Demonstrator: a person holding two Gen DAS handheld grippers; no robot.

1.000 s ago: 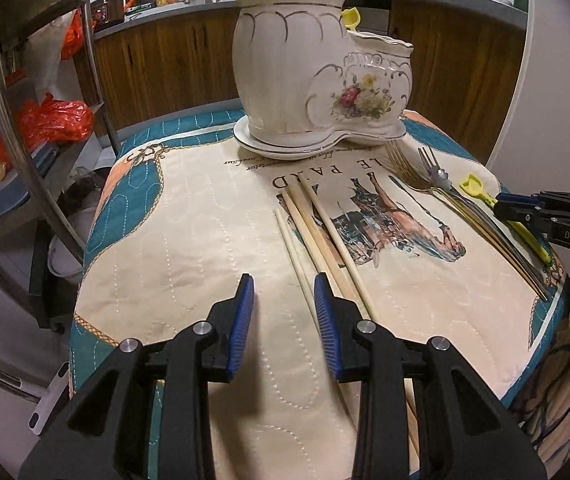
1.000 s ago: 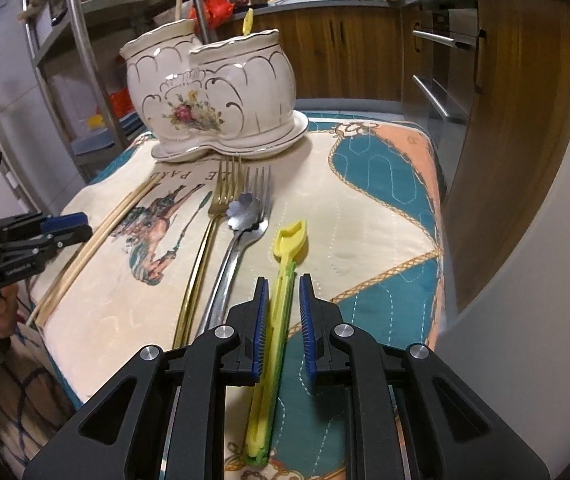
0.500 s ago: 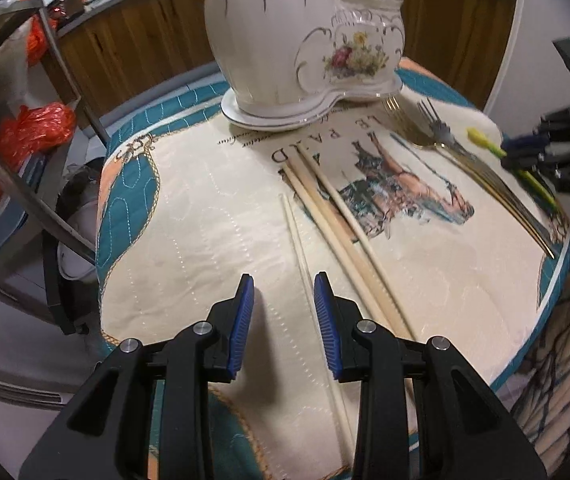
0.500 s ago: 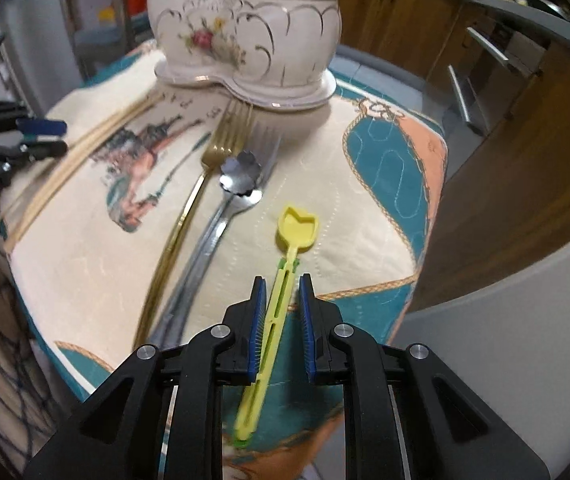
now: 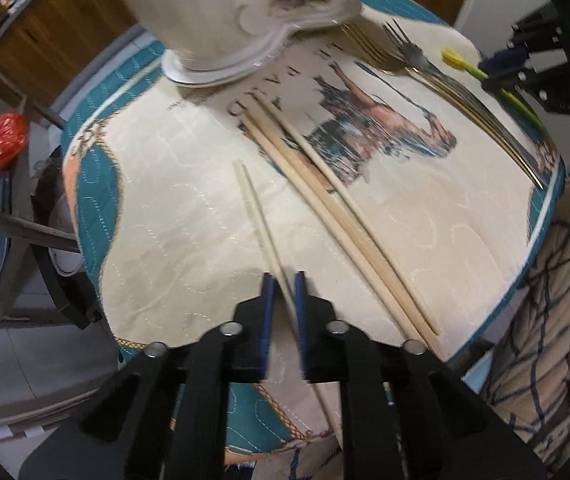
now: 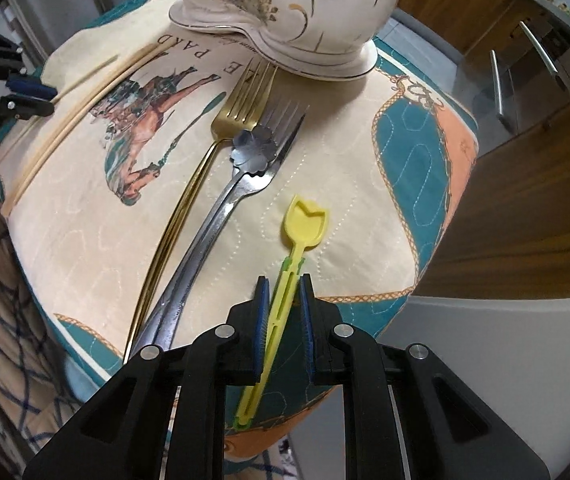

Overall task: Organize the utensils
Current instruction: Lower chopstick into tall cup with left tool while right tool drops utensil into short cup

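The setting is a home kitchen. Wooden cabinet fronts (image 6: pixel 525 184) with metal bar handles (image 6: pixel 497 88) run beneath a grey counter (image 6: pixel 557 4). A small bench wears a quilted teal and cream cover (image 5: pixel 189 216) printed with a horse. On it stand a floral ceramic holder (image 6: pixel 285 4), forks (image 6: pixel 245 108) and chopsticks (image 5: pixel 325 208).

Holder cropped, contact unclear

The ceramic holder (image 5: pixel 241 12) runs off the top edge; the left gripper (image 5: pixel 283 292) blurs around a chopstick (image 5: pixel 259 216), its grip uncertain.
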